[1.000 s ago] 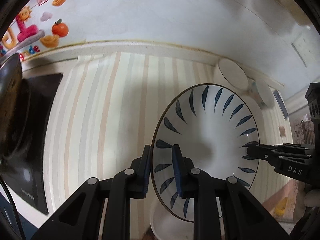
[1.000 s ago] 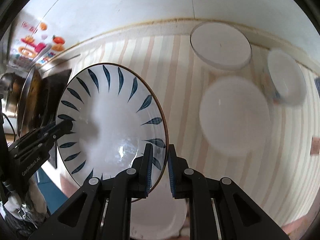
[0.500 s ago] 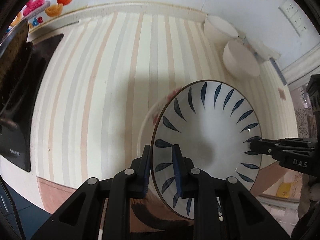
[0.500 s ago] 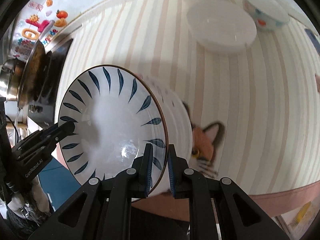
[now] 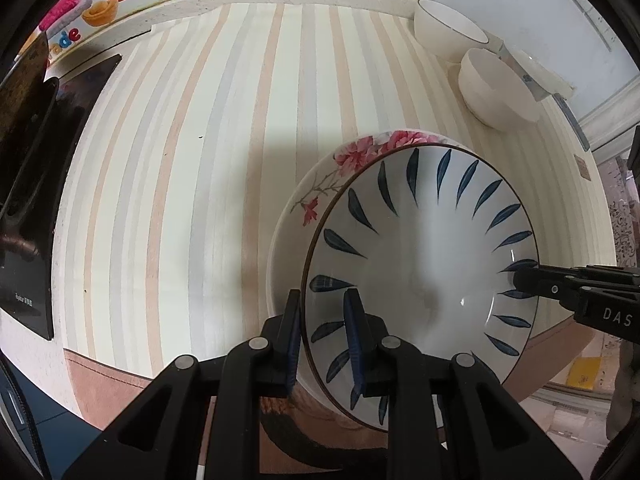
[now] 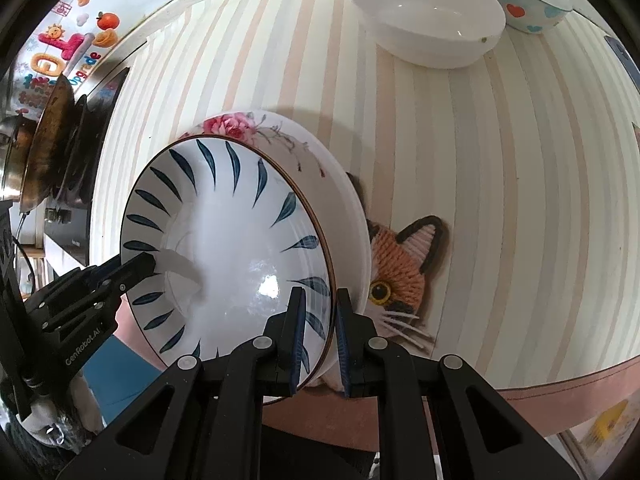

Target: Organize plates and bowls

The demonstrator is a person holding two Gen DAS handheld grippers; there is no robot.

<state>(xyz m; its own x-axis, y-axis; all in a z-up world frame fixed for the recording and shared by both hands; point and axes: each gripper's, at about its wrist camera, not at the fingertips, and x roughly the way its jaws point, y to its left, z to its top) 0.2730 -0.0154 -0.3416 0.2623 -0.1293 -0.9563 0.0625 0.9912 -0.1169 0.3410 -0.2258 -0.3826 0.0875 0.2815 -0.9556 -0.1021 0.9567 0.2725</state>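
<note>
A: Why do you have both claws on one dish?

B: Your left gripper [image 5: 322,334] and right gripper [image 6: 320,330] are each clamped on opposite rims of the blue-leaf plate [image 5: 424,264], which likely keeps it level over the floral plate [image 5: 352,152], lower centre of frame.

A: Is anything in the bowls?

B: The white bowl [image 6: 428,16] at upper right looks empty; so does the plate you hold.

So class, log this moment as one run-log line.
left gripper: shut on blue-leaf plate | right gripper: shut, same plate | plate over floral plate
</note>
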